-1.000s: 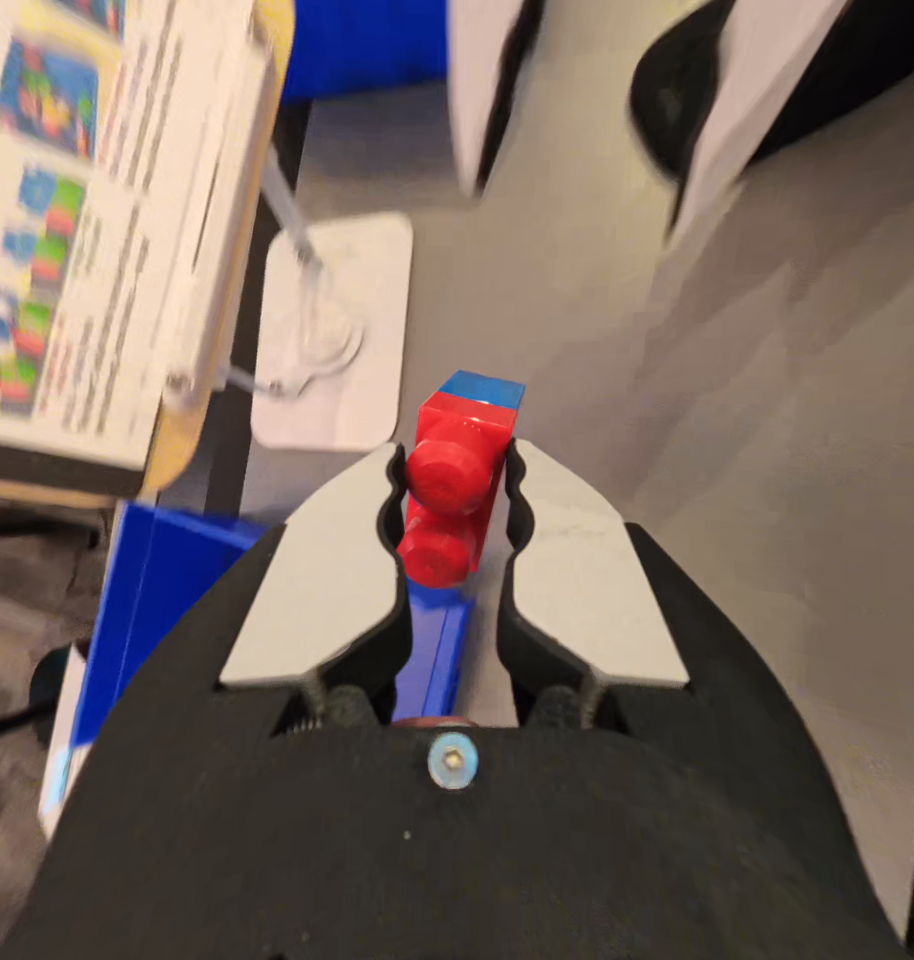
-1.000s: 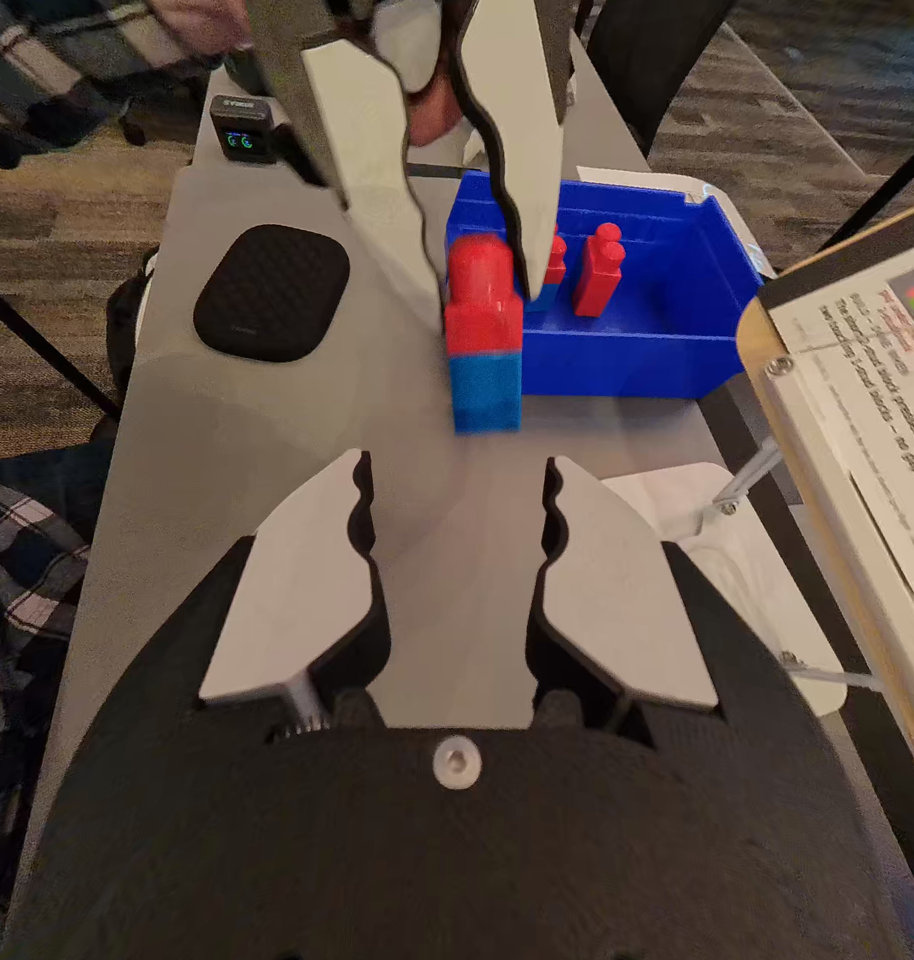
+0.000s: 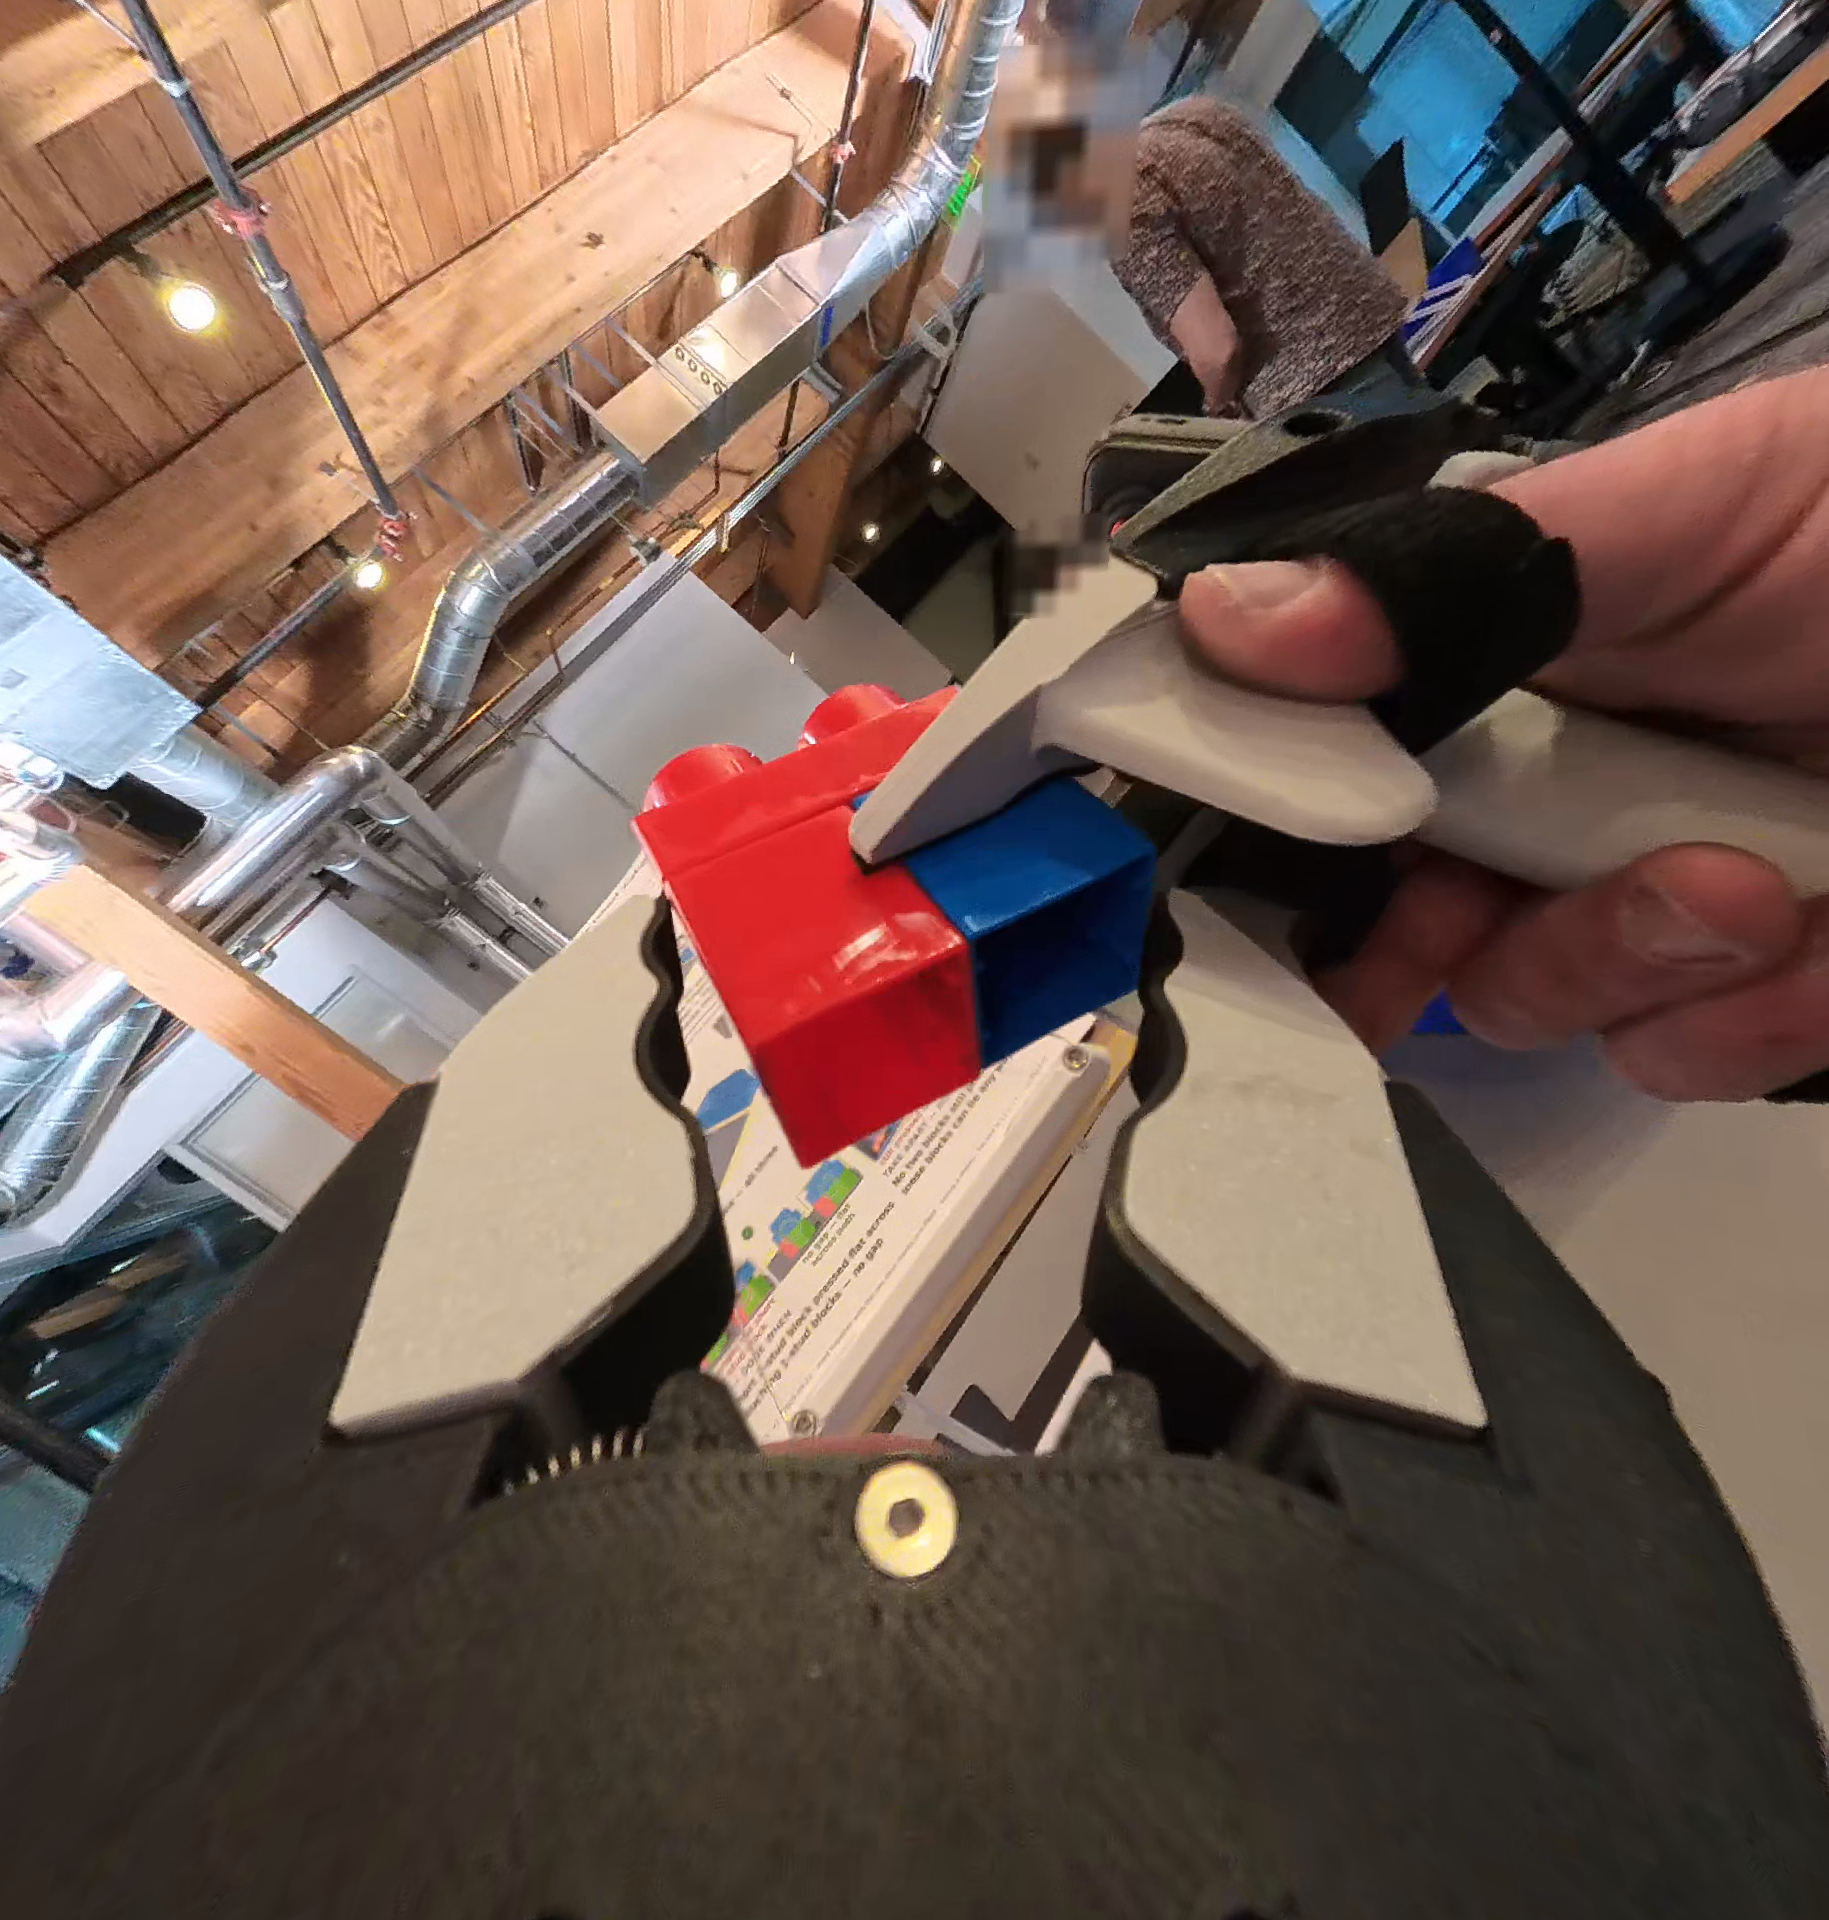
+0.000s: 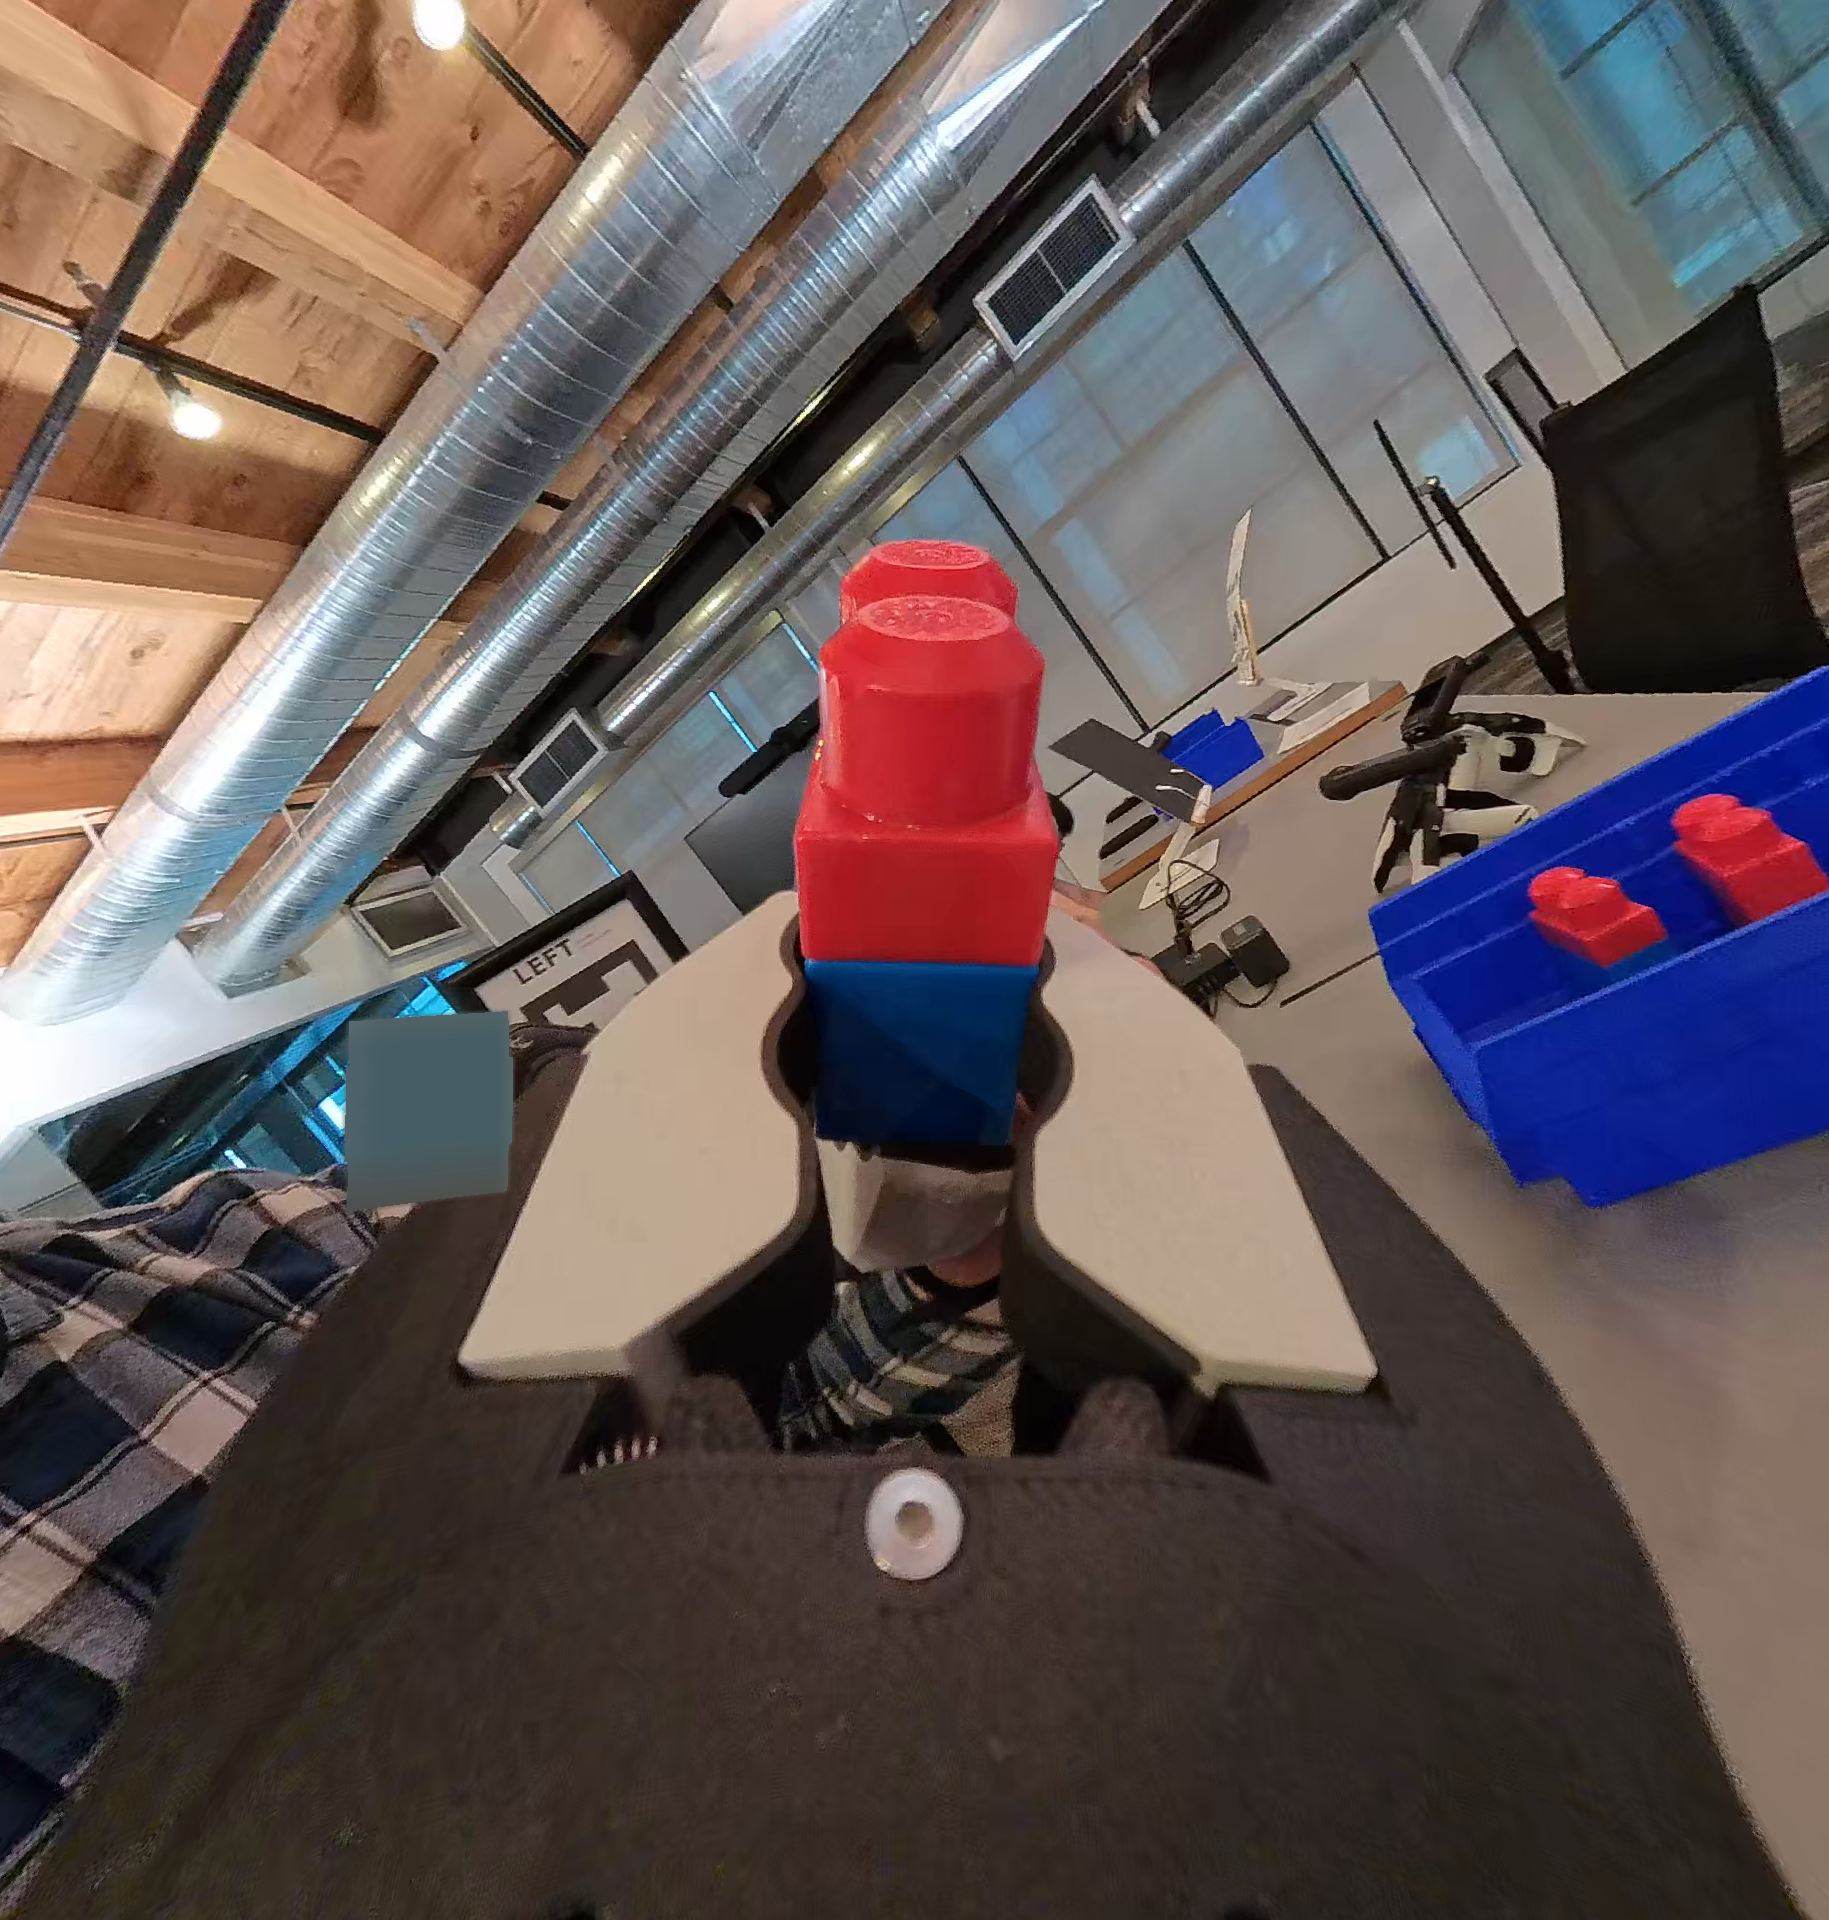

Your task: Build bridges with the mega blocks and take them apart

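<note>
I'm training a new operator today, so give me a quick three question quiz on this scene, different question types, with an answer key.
1. True or false: the left jaws clamp the blocks.
2. Which block do the right jaws squeeze: A red, B blue, C green?
3. Fill in: two spare red blocks lie in a blue ____.

Key: 1 false, they stand open around the pair; 2 B; 3 bin.
</note>
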### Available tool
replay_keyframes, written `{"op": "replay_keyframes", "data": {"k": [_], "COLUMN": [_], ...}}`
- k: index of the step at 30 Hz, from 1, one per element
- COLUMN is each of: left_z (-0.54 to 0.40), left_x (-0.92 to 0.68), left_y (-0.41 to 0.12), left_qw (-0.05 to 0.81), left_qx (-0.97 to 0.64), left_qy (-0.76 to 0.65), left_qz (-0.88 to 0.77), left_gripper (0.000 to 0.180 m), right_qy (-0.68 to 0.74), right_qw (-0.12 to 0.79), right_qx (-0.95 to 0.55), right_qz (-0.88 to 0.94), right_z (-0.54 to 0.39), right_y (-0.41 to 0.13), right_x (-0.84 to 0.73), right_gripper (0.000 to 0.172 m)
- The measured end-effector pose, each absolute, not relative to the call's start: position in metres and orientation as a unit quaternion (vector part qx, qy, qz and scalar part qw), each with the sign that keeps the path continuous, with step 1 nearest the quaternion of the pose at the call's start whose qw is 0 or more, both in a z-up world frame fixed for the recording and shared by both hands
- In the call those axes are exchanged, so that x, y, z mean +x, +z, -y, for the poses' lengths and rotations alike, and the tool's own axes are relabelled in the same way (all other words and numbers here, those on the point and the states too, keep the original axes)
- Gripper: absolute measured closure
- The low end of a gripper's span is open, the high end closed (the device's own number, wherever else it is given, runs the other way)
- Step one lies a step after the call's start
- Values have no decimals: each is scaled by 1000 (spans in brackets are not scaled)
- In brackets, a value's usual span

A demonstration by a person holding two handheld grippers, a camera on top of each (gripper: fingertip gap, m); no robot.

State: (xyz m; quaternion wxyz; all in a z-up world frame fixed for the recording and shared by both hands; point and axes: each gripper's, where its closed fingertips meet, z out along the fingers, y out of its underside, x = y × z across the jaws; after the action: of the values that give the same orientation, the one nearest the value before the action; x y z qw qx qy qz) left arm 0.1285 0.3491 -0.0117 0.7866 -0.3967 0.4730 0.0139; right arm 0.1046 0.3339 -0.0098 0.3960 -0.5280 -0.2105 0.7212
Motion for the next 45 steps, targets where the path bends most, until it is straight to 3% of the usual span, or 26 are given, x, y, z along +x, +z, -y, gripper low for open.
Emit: {"op": "replay_keyframes", "data": {"k": [4,13,19,24,34,39,41,42,45], "left_z": [-341,-323,-329,-330,-319,-308,-302,-300,-295], "left_x": [128,121,120,122,119,120,122,124,126], "left_y": [-9,-17,-12,-22,-15,-15,-21,-22,-21], "left_qw": [776,655,740,743,733,715,696,689,681], "left_qx": [-370,-359,-336,-331,-339,-336,-331,-327,-317], "left_qy": [-16,-169,-66,-16,-101,-153,-162,-165,-172], "left_qz": [-511,-643,-579,-581,-581,-593,-617,-625,-637], "left_gripper": [98,99,87,95,105,105,105,105,104], "right_qy": [730,737,738,744,753,762,761,760,752], "right_qw": [387,350,382,358,344,367,369,360,348], "right_qx": [-522,-528,-526,-532,-519,-500,-500,-506,-518], "right_qz": [213,234,181,190,213,186,186,194,213], "right_z": [-327,-307,-321,-317,-305,-315,-318,-317,-315], "right_y": [-9,-21,-21,-30,-25,-15,-11,-11,-14], "right_x": [103,93,99,91,88,109,117,117,117], "right_gripper": [135,135,136,135,133,118,122,132,134]}}
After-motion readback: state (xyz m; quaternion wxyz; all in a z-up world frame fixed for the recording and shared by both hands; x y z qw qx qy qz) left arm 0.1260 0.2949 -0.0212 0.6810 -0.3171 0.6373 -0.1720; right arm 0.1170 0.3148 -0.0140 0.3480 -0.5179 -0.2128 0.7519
